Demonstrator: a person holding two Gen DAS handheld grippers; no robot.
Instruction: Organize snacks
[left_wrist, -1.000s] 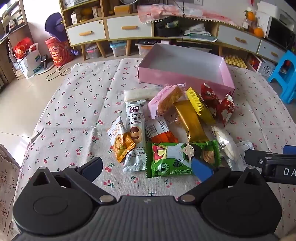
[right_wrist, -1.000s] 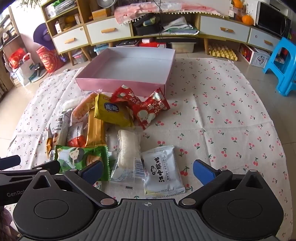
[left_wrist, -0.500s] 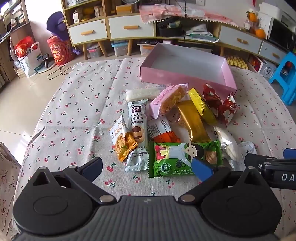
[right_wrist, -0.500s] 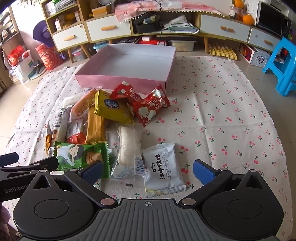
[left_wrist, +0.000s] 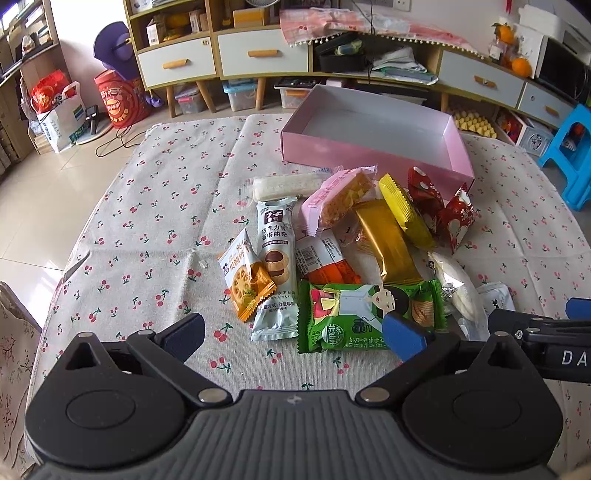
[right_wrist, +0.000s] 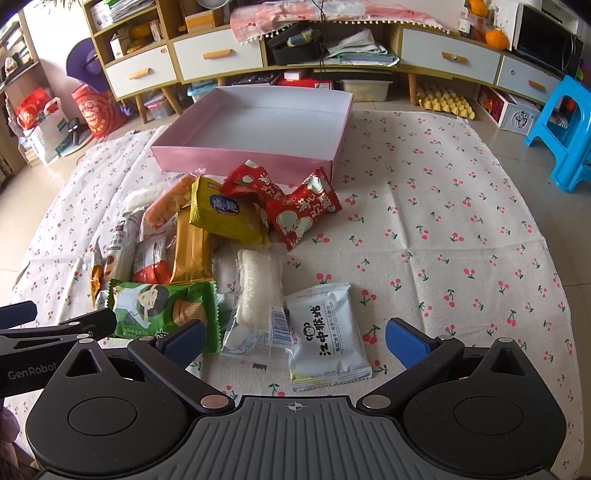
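Cherry-print cloth (right_wrist: 424, 221) holds bright crinkly snack packets (left_wrist: 369, 314) — left tongs (left_wrist: 293, 338) and right tongs (right_wrist: 295, 339) both gape, empty.

left claw (right_wrist: 55, 332): "GenRobot" | right claw (left_wrist: 535, 332): "DA" | white packet (right_wrist: 327, 332): "江中猴菇"

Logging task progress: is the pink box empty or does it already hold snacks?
Empty. The pink box shows only its bare white floor; every snack packet lies outside on the cherry-print tablecloth.
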